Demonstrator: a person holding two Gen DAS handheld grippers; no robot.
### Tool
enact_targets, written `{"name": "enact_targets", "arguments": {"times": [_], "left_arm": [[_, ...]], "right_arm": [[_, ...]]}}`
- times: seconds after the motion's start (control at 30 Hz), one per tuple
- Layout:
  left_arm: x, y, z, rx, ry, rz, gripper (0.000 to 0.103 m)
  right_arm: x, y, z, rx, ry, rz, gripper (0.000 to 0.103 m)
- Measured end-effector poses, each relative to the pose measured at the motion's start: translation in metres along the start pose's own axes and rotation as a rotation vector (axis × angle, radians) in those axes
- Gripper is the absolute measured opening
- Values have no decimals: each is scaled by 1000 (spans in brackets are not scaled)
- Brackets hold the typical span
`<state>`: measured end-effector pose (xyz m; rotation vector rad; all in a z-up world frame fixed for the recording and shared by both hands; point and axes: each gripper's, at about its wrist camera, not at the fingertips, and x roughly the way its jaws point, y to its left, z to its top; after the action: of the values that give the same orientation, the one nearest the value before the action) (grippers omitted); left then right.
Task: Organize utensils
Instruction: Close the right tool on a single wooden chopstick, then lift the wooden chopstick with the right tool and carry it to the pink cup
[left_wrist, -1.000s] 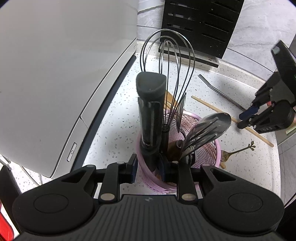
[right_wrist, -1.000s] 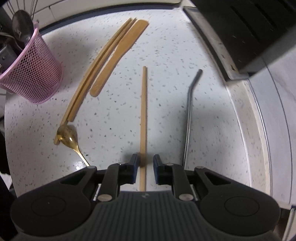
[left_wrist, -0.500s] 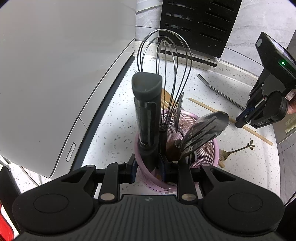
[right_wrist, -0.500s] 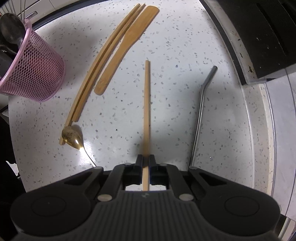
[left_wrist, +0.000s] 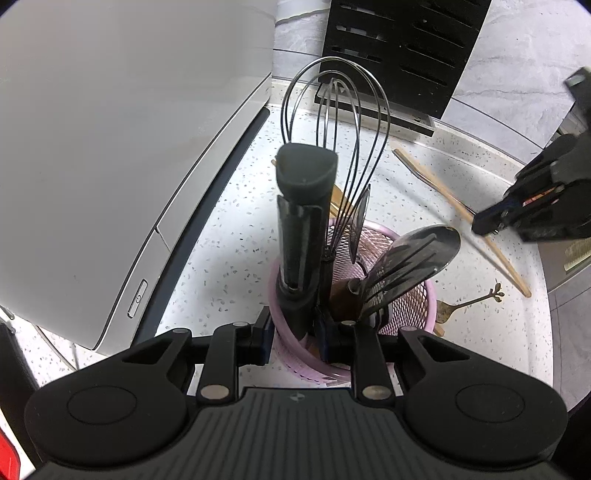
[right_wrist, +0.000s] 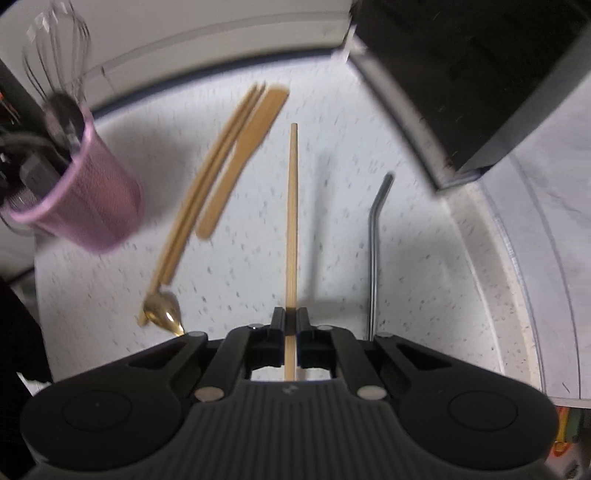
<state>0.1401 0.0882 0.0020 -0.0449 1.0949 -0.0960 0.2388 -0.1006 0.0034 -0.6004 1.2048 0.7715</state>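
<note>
R tool (right_wrist: 290, 325) clenched on chopstick (right_wrist: 291, 221); L tool (left_wrist: 293, 332) grips pink basket (left_wrist: 413, 302) rim; no legible writing.

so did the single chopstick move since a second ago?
Yes. The chopstick is clamped in the right tool and lifted off the counter; its shadow now falls apart from it, while the bent metal straw beside it lies flat.

A kitchen: speckled countertop (right_wrist: 424, 258), black knife block (left_wrist: 402, 48), and a pink utensil basket (left_wrist: 413, 306) holding a whisk (left_wrist: 336, 147).
</note>
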Motion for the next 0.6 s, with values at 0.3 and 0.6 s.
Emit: {"name": "enact_targets", "arguments": {"times": [0.3, 0.6], "left_arm": [[1, 0, 0, -7, 3, 3, 24], [6, 0, 1, -16, 13, 2, 24]], "right_arm": [[-69, 19, -20, 94, -369, 53, 1], [-99, 43, -26, 113, -610, 100, 1]]}}
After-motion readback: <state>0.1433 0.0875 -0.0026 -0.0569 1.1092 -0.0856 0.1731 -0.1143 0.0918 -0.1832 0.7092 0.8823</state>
